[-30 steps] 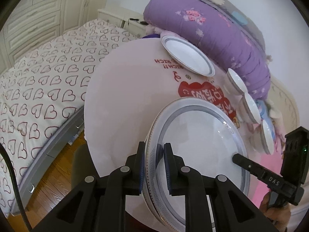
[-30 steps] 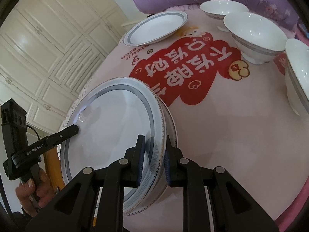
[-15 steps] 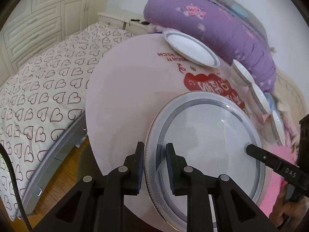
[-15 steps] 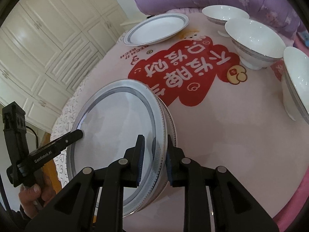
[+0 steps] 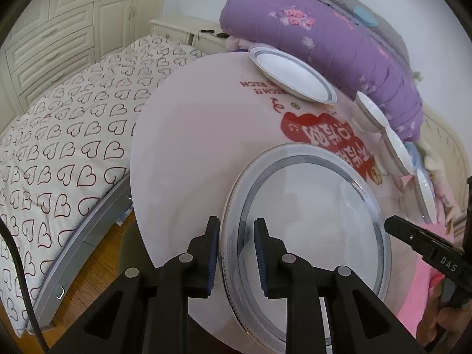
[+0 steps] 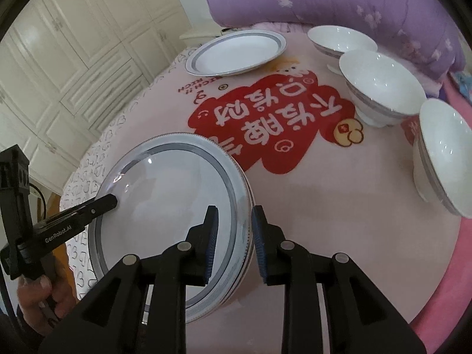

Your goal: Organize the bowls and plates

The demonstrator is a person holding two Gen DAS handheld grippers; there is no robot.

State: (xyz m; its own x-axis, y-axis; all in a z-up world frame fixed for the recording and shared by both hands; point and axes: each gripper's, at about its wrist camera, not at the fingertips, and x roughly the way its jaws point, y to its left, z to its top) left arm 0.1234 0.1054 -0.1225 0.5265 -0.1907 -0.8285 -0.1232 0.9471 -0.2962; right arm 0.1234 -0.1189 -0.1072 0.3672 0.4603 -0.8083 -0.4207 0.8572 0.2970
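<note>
Glossy round plates (image 5: 309, 236) stacked on pink mat (image 6: 339, 221); both hand-held grippers (image 5: 236, 250) (image 6: 233, 236) loosening, pads off rim.

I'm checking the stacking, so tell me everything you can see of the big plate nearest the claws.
The big plate is round, glossy white and ceramic-looking, with a grey band round the well and a patterned rim. It lies flat on a matching second plate, near the edge of the pink table cover. The left claw and right claw straddle opposite sides of its rim; their jaws have just been opening, pads clear of it.
</note>
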